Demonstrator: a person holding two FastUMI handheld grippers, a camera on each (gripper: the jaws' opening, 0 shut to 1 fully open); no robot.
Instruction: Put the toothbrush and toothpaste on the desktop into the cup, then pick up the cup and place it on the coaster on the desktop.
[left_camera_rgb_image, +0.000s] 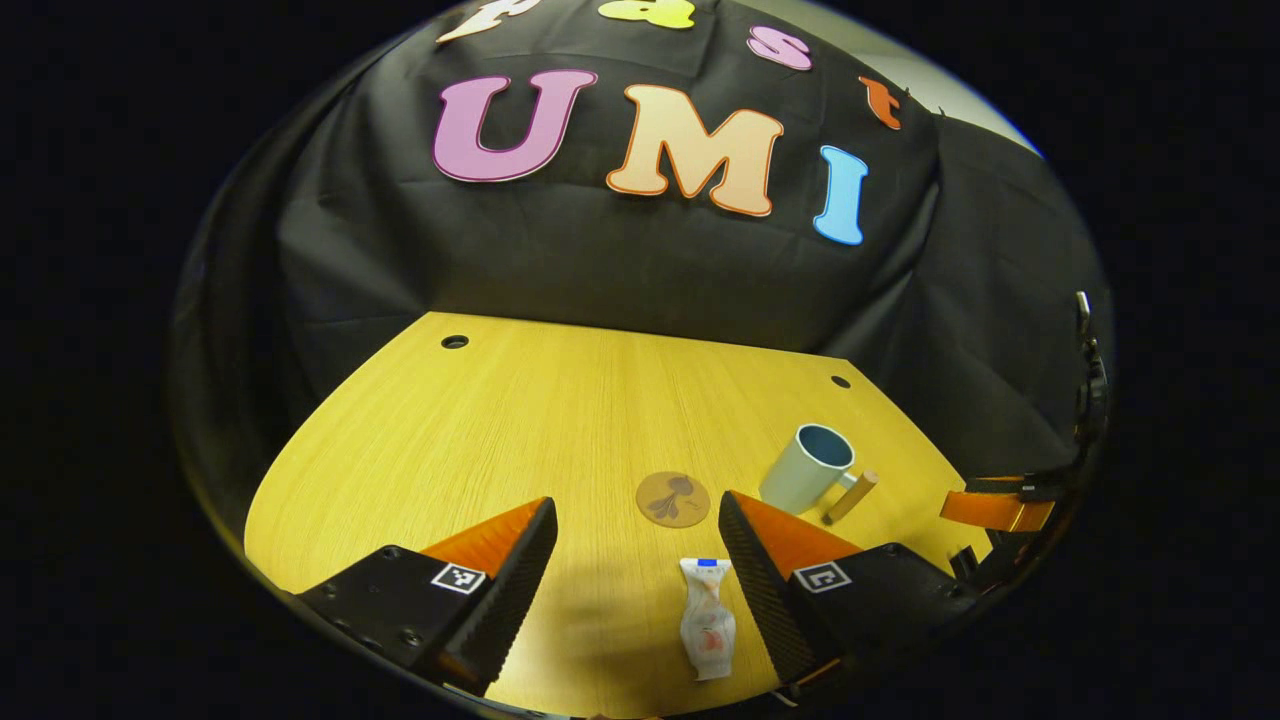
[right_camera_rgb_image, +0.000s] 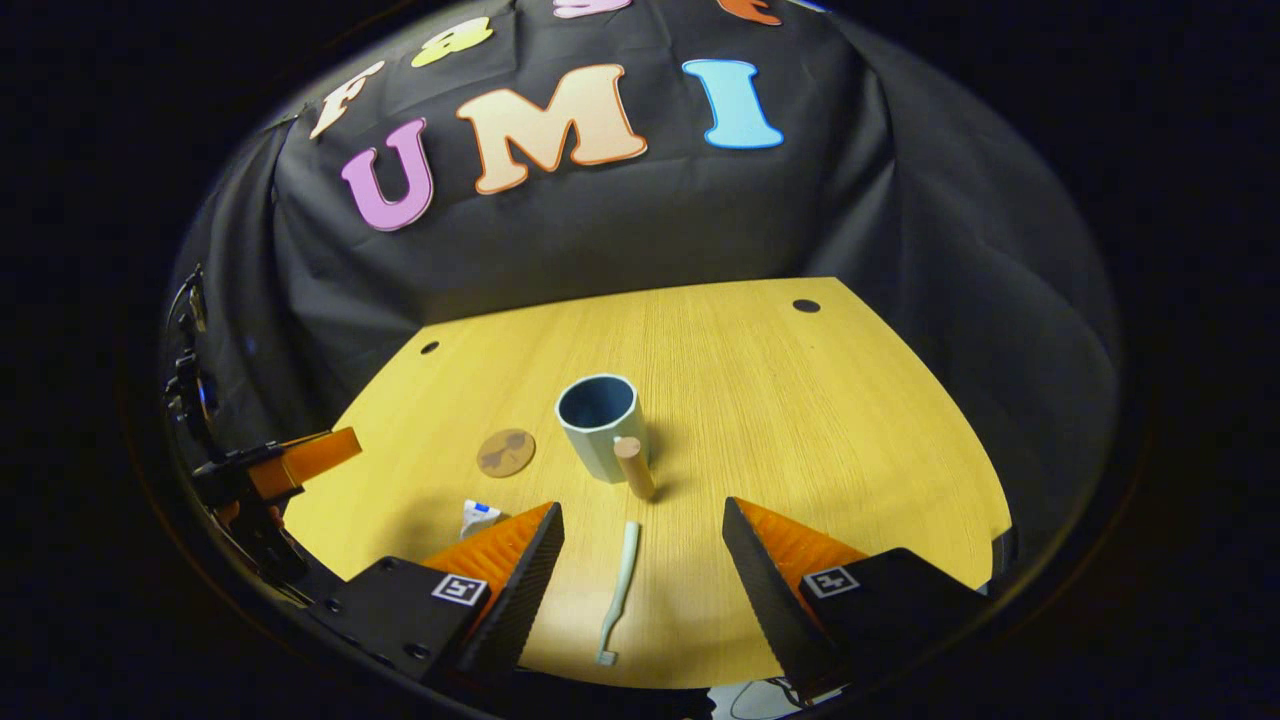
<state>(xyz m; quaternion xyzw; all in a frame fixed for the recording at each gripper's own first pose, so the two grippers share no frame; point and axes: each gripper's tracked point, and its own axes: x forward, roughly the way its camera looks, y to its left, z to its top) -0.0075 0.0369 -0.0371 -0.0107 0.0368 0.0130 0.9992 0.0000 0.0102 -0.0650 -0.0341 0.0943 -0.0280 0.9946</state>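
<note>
The wooden desktop (right_camera_rgb_image: 800, 420) lies under both my tools. My left gripper (left_camera_rgb_image: 635, 560) hangs spread wide, gripping nothing; my right gripper (right_camera_rgb_image: 640, 565) is equally spread. The cup (right_camera_rgb_image: 600, 425) stands upright mid-desk, wooden handle toward me. The round coaster (right_camera_rgb_image: 505, 452) lies left of it. Between my right fingers lies the toothbrush (right_camera_rgb_image: 618, 580); between my left, the toothpaste (left_camera_rgb_image: 706, 618).

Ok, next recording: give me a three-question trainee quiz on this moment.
1. True or false: the toothbrush is already in the cup.
2. What lies between the left hand-held gripper fingers: A coaster, B toothpaste, C cup?
3. Fill in: the cup's wooden handle points ___ the right hand-held gripper.

Key: 1 false, it lies on the desktop. 2 B, the toothpaste; the coaster lies beyond. 3 toward.
</note>
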